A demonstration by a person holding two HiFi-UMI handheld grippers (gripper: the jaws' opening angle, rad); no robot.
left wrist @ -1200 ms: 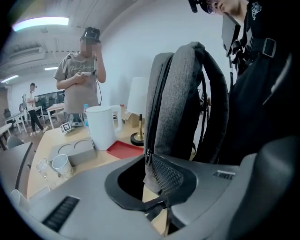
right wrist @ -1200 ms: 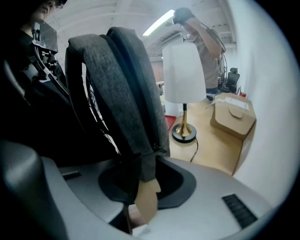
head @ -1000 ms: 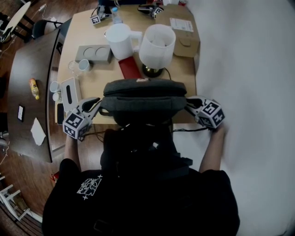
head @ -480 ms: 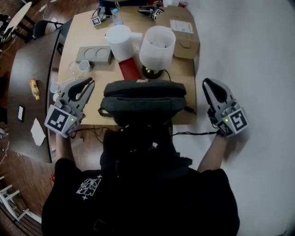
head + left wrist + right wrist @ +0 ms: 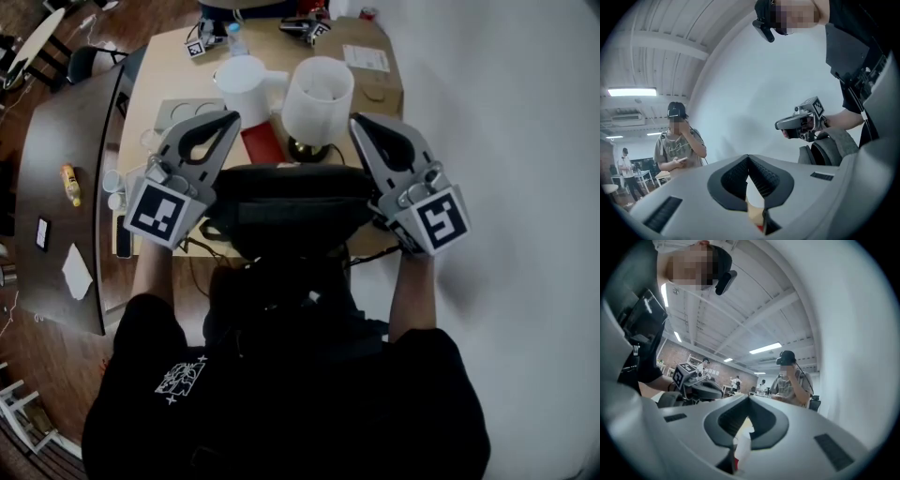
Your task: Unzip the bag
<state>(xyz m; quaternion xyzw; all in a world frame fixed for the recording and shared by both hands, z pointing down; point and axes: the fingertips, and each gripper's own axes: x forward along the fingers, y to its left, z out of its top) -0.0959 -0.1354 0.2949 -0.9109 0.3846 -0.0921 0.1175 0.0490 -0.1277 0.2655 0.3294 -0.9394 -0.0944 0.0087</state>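
Head view, bag: the dark grey bag (image 5: 291,202) lies at the near edge of the table (image 5: 159,66), just in front of the person, with both its ends covered by the grippers.
Long axis: it runs side to side across the picture, so the zip most likely runs the same way. The pull is too small to make out.
Left gripper (image 5: 232,116): its jaws are together with nothing between them. It hangs over the bag's left end and points away from the person.
Right gripper (image 5: 359,120): its jaws have just been closing, and in the right gripper view the tips meet on nothing. It hangs over the bag's right end and points the same way.
Bag from the claws: it lies below both and back toward the person from the tips. Neither gripper touches it.
Nearer hand: neither, as each is about as near to its own end of the bag.
Coming move, as a judgement: both grippers need to open and come down. The one at the pull's end takes it and draws it along the long axis, while the other steadies the bag.
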